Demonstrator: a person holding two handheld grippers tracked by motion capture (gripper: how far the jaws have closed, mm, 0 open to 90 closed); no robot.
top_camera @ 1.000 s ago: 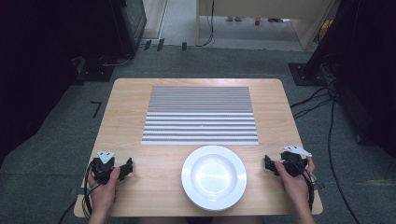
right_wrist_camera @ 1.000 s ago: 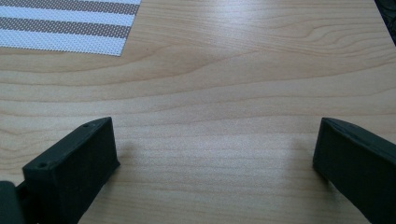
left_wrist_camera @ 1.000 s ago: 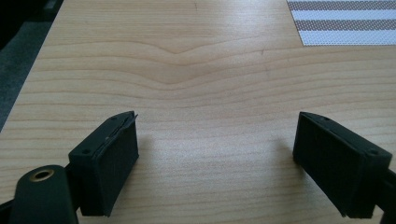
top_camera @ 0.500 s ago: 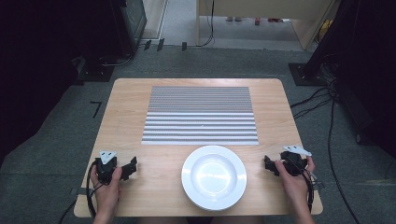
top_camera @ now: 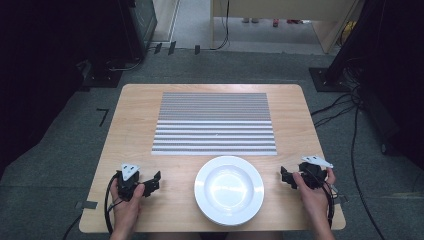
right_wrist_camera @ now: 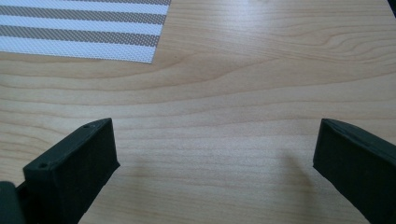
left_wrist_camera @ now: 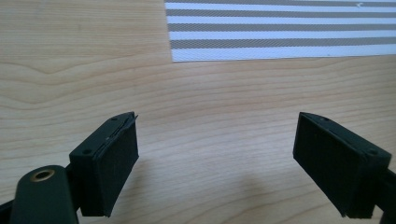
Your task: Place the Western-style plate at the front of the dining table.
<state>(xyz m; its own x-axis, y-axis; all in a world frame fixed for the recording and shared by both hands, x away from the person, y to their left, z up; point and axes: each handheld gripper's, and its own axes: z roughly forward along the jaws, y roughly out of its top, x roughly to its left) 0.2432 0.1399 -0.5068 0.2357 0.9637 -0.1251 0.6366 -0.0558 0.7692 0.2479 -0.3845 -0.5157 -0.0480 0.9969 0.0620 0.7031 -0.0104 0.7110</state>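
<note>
**Both claws spread, plate between them**

Claws first: our left claw (top_camera: 154,181) rests low on the table (top_camera: 135,115), held in our left hand (top_camera: 127,202), and its jaws stand wide apart with nothing between them. In the left gripper view we look along that claw (left_wrist_camera: 217,163) at bare wood, with the two black pads parted and the near corner of the striped mat (left_wrist_camera: 280,28) lying ahead of them, a little to the right.

Our right claw (top_camera: 285,176) sits on the far side of the plate, gripped by our right hand (top_camera: 312,192). Its jaws are spread just as wide and hold nothing. From the right gripper view, that claw (right_wrist_camera: 215,172) faces open wood too, and the corner of the mat (right_wrist_camera: 84,28) shows ahead and to its left.

Between the two claws lies the white plate (top_camera: 229,189), flat on the table, near its front edge. Each claw points inward toward the plate, and neither touches it; the left one stands somewhat farther from the rim than the right one does. Beyond the plate, just past its far rim, the striped mat (top_camera: 215,122) lies flat across the middle of the table, away from both claws.
</note>
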